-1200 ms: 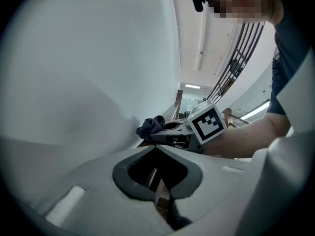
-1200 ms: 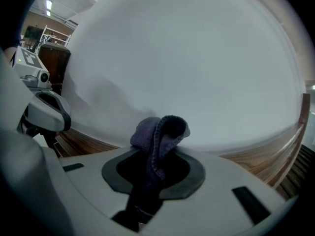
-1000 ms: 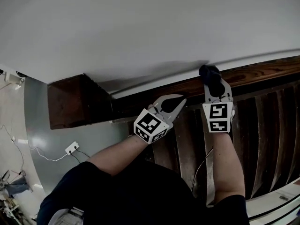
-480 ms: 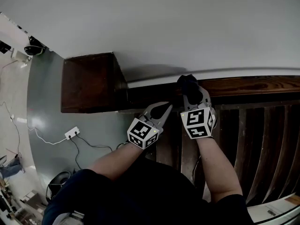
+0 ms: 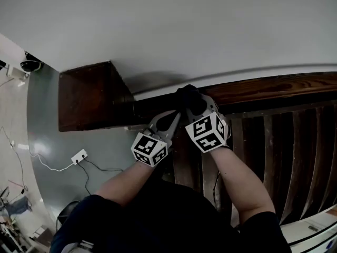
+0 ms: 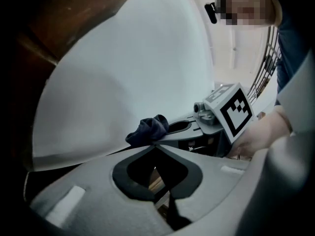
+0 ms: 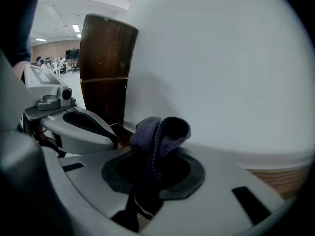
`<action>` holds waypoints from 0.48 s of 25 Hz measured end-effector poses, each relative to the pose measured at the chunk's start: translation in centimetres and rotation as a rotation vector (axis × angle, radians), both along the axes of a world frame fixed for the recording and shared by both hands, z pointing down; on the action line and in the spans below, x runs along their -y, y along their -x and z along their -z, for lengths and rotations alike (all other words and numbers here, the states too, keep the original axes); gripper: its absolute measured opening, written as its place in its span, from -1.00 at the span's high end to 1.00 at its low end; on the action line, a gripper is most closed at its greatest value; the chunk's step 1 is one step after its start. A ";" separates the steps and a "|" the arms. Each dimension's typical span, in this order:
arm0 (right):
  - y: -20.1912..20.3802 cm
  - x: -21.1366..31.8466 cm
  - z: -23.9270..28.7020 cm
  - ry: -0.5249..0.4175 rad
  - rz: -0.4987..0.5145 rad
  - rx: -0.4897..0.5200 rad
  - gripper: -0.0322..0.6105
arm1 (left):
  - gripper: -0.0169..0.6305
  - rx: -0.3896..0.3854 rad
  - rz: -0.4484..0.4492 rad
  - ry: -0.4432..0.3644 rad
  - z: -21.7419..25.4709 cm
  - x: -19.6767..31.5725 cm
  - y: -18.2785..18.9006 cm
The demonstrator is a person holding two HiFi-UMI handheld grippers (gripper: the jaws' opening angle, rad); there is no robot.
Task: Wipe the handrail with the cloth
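A dark cloth (image 5: 188, 96) is bunched on top of the dark wooden handrail (image 5: 263, 88), close to where the rail meets the square post (image 5: 89, 96). My right gripper (image 5: 196, 107) is shut on the cloth, which sticks up from between its tips in the right gripper view (image 7: 160, 131). My left gripper (image 5: 176, 116) sits just left of and below it, beside the rail, jaws shut with tips touching and nothing between them (image 6: 155, 145). The left gripper view also shows the cloth (image 6: 147, 130) beyond its tips.
A white wall (image 5: 184, 25) runs directly behind the rail. Dark balusters (image 5: 295, 162) drop below the rail on the right. A power strip (image 5: 80, 154) with cables lies on the grey floor at lower left. The post (image 7: 106, 68) stands just ahead.
My right gripper has slid the cloth leftward along the rail toward the post. The left gripper has shifted left with it and now sits right beside it.
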State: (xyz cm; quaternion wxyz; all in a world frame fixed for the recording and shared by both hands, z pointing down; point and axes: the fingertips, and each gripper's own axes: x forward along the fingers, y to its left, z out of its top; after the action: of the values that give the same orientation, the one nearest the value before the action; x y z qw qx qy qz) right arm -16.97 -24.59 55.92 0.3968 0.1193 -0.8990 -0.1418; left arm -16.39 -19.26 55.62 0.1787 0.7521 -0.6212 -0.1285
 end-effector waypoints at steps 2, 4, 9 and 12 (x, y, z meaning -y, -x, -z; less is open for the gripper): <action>-1.7 1.2 1.3 -0.002 -0.025 0.008 0.61 | 0.93 0.005 -0.040 -0.018 1.6 1.3 -1.8; -3.8 2.9 3.0 -0.015 -0.063 0.019 0.61 | 0.93 0.017 -0.090 -0.039 3.5 2.8 -3.8; -9.7 8.6 8.2 -0.036 -0.169 0.033 0.61 | 0.93 0.052 -0.195 -0.100 9.0 6.6 -8.0; -13.9 12.6 11.7 -0.073 -0.248 0.033 0.61 | 0.93 0.066 -0.263 -0.140 12.4 8.8 -10.3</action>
State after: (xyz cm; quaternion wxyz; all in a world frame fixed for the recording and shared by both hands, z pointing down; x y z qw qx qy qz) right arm -3.08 -37.22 44.18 0.3916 0.2462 -0.8781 -0.1224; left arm -6.05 -28.01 43.19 0.1206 0.8415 -0.5123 -0.1221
